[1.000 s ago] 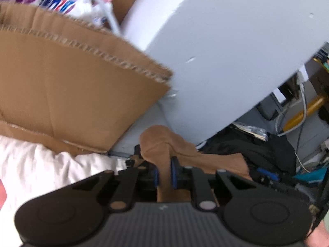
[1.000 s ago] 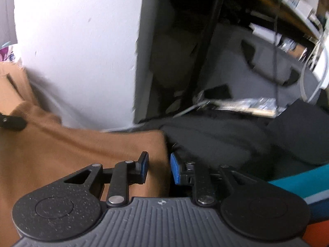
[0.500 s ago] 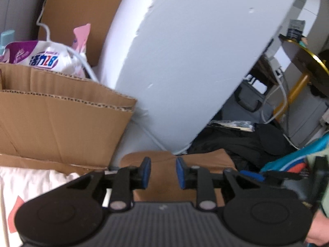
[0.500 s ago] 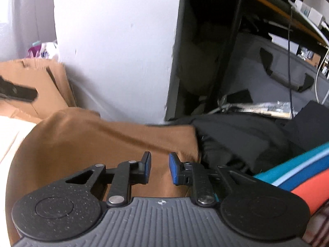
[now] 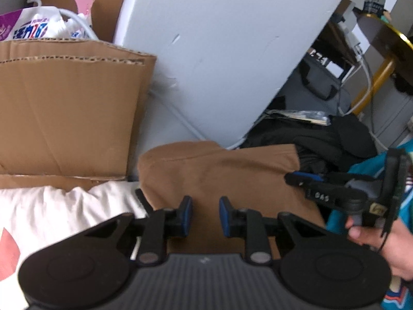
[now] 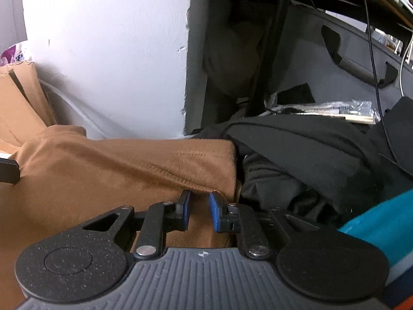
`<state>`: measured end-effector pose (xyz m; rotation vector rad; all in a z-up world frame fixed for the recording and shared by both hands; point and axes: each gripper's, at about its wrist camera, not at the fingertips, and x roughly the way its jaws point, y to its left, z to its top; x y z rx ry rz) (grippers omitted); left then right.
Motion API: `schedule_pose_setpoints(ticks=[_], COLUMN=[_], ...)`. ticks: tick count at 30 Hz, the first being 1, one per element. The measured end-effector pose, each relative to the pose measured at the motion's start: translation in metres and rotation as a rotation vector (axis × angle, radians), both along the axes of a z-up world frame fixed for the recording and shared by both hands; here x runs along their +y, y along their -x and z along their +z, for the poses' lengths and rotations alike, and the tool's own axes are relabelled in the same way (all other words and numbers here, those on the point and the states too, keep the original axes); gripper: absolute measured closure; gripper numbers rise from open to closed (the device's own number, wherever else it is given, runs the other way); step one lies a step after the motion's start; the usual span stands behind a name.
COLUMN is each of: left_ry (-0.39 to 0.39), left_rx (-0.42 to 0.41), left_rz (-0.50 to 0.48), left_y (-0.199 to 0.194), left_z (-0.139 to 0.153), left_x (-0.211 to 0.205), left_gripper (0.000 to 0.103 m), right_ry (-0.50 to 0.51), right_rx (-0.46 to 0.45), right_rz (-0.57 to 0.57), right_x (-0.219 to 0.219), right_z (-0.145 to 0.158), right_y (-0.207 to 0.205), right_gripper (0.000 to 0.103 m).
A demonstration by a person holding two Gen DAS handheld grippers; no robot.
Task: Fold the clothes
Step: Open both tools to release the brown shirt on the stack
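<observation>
A white foam slab [image 5: 219,51] leans behind everything in both views; only the left wrist view shows the cardboard [image 5: 67,118] and white bedding [image 5: 51,211] beside it. The brown garment [image 5: 219,175] lies folded on the bedding, against a black clothes heap [image 6: 309,155] seen best from the right wrist. The left gripper [image 5: 205,218] hovers over the brown cloth, jaws narrowly apart and closing on nothing. The right gripper [image 6: 199,211], also closing, seems to straddle the garment's near edge without pinching it. The left view alone shows the hand [image 5: 387,253] holding the right gripper.
</observation>
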<state>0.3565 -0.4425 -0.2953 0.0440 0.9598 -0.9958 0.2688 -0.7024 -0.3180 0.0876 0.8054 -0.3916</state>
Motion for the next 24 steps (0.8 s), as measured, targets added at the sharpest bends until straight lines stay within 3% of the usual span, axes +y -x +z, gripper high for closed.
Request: schedule_pose_setpoints(ticks=[12,17,24], left_ry=[0.041,0.048,0.029], left_rx=[-0.029,-0.037,-0.062], left_rz=[-0.03,-0.052,-0.038], left_y=[0.008,0.029,0.054], left_z=[0.03,0.034,0.028], left_x=[0.01,0.023,0.042], left_gripper=[0.079,0.079,0.065], right_ry=[-0.012,-0.019,0.008], right_rx=[-0.118,-0.105,-0.047], right_rz=[0.024,0.074,0.118], right_x=[0.009,0.026,0.045], right_z=[0.037,0.035,0.016], right_y=[0.012,0.035,0.078], right_gripper=[0.081,0.081,0.081])
